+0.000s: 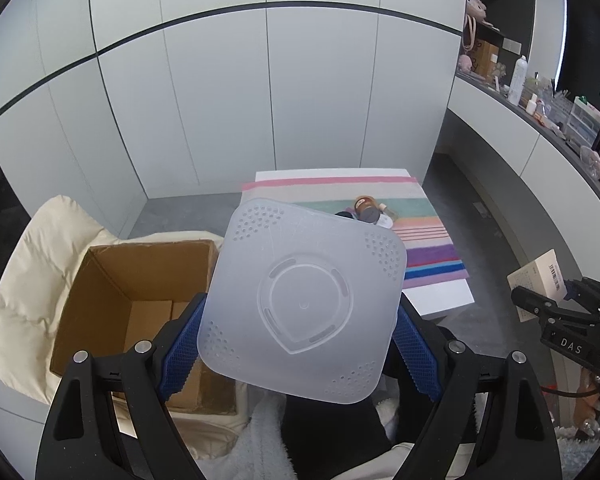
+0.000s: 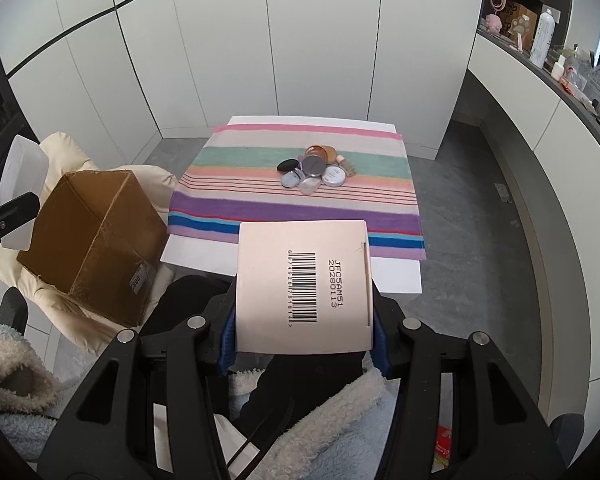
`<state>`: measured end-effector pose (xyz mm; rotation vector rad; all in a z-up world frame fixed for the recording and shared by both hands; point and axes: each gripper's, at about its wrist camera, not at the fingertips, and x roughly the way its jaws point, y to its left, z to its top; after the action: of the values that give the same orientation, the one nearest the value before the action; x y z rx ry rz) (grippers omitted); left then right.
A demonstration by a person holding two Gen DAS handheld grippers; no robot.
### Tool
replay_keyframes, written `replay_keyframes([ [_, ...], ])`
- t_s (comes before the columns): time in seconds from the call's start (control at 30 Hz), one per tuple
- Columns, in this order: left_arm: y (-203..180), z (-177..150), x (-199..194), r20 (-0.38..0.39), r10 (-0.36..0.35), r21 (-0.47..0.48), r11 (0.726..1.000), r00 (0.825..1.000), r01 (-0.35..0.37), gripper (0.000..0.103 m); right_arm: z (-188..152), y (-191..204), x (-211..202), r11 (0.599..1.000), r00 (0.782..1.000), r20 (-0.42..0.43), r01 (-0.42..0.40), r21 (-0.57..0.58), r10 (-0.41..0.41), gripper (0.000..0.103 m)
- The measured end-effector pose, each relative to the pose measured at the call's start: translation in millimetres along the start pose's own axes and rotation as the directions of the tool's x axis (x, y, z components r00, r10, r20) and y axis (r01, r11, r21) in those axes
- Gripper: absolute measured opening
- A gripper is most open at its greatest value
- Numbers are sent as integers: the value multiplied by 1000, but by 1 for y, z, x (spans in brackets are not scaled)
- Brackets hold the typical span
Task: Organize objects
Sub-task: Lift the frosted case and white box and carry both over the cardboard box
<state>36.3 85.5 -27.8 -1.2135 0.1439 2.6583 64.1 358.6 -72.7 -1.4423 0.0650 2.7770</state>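
Note:
My left gripper (image 1: 300,344) is shut on a translucent white plastic container (image 1: 304,300), bottom side facing the camera, held in the air beside an open cardboard box (image 1: 140,304). My right gripper (image 2: 304,332) is shut on a cream carton with a barcode (image 2: 304,284), held above the near edge of the low table (image 2: 396,276). The right gripper and its carton (image 1: 538,280) also show at the right of the left wrist view. A heap of small cosmetic tins and jars (image 2: 314,170) lies on the striped cloth (image 2: 236,184) in the middle of the table.
The cardboard box (image 2: 96,240) rests on a cream padded cushion (image 2: 72,148) left of the table. A long counter (image 2: 540,80) with bottles and clutter runs along the right. White cabinet doors (image 2: 300,40) stand behind the table. A person's fleece robe (image 2: 332,420) is below the grippers.

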Motion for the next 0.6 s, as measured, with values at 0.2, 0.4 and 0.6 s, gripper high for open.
replay_keyframes([
  [0.2,10,-3,3,-11,1,-15,1000,1000,-1,88,0,9,4,1000,1000,-13,-3,-8,3,54],
  [0.4,23,-4,12,-32,7,-41,999,999,-9,88,-2,16,11,1000,1000,-26,-9,-15,9,54],
  [0.6,36,-8,8,-26,33,-61,998,999,-35,88,-1,35,20,998,998,-48,-41,-48,39,54],
])
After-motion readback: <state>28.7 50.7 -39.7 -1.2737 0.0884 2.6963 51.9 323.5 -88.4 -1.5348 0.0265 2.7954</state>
